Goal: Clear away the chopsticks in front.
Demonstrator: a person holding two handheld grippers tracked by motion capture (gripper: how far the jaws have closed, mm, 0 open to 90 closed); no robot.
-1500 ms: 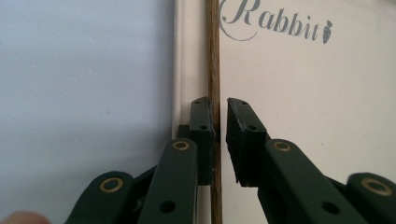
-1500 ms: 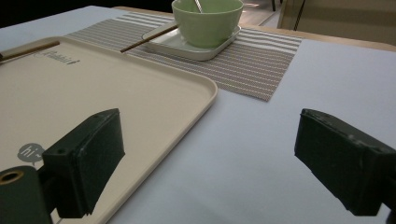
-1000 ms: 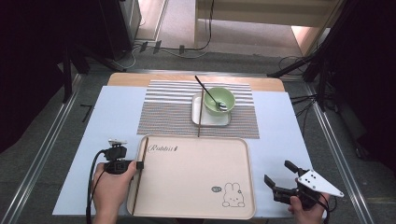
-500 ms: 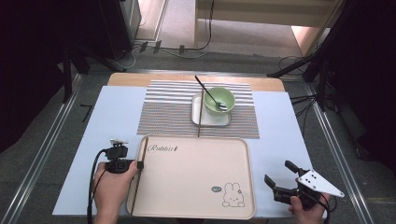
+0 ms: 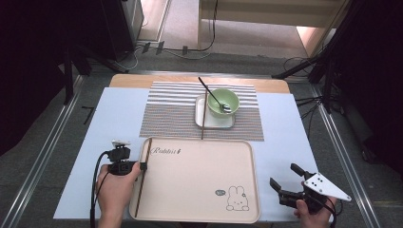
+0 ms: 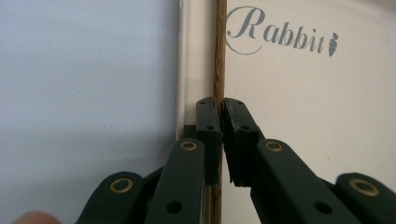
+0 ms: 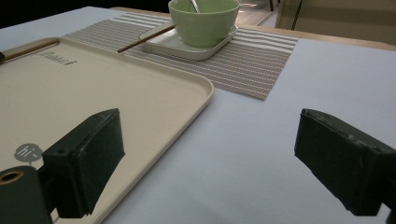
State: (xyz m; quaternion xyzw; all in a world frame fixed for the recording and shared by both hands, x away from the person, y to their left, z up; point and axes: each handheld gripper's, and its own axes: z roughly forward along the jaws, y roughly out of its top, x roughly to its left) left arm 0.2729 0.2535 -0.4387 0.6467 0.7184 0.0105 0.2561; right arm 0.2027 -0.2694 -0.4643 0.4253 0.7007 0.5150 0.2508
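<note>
From above, we see the left gripper [image 5: 141,166] pinching a wooden chopstick [image 5: 143,176] that lies along the beige rabbit tray's [image 5: 199,180] left rim; the right gripper [image 5: 285,182], jaws spread, rests beside the tray. The left gripper view shows the jaws clamped on the chopstick [image 6: 219,51]. In the right gripper view, a second chopstick [image 7: 144,39] seemingly leans on the plate [image 7: 180,45] under the green bowl [image 7: 204,19]

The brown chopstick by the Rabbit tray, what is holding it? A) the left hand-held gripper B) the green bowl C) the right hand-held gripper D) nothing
A: the left hand-held gripper has its jaws shut on the chopstick along the tray's left edge, while the right hand-held gripper is open over the table.
</note>
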